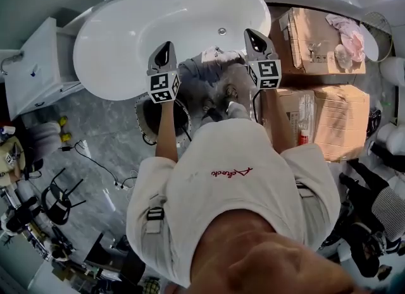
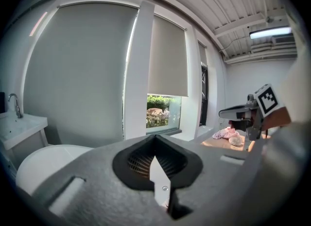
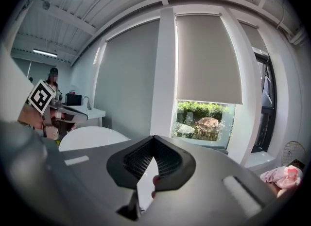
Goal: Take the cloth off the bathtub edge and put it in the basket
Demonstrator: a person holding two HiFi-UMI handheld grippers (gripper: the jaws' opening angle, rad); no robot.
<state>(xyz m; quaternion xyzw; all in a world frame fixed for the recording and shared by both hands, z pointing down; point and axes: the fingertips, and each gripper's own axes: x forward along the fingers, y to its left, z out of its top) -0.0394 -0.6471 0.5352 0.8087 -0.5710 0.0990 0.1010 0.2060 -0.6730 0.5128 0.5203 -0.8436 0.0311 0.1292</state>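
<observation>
Over the near rim of the white bathtub point(image 1: 126, 52), both sets of tongs are held out side by side, pointing toward the far wall. The left tongs point(image 1: 163, 51) are clenched tight with nothing in them, and its own camera shows the two jaws pressed together with no gap. Same deal with the right tongs point(image 1: 253, 38): squeezed closed and empty.

The cloth point(image 1: 201, 71) looks like a greyish crumpled bundle sitting on the near edge of the tub, right between the two tongs. From the head view I can't honestly tell if either one touches it, but neither has hold of it.

The basket point(image 1: 145, 125) is a dark round one on the grey marble floor point(image 1: 107, 134), just beside the tub on the near side. It's partly hidden under the person's left forearm.

Off to the right are some cardboard boxes point(image 1: 329, 103) with a pink cloth point(image 1: 347, 33) lying on top of the far one. That's a separate thing, well apart from the tub. On the left there's a white sink unit point(image 1: 38, 65). Both gripper views look past the jaws at a window point(image 2: 163, 111) with the blinds mostly down and some greenery outside.
</observation>
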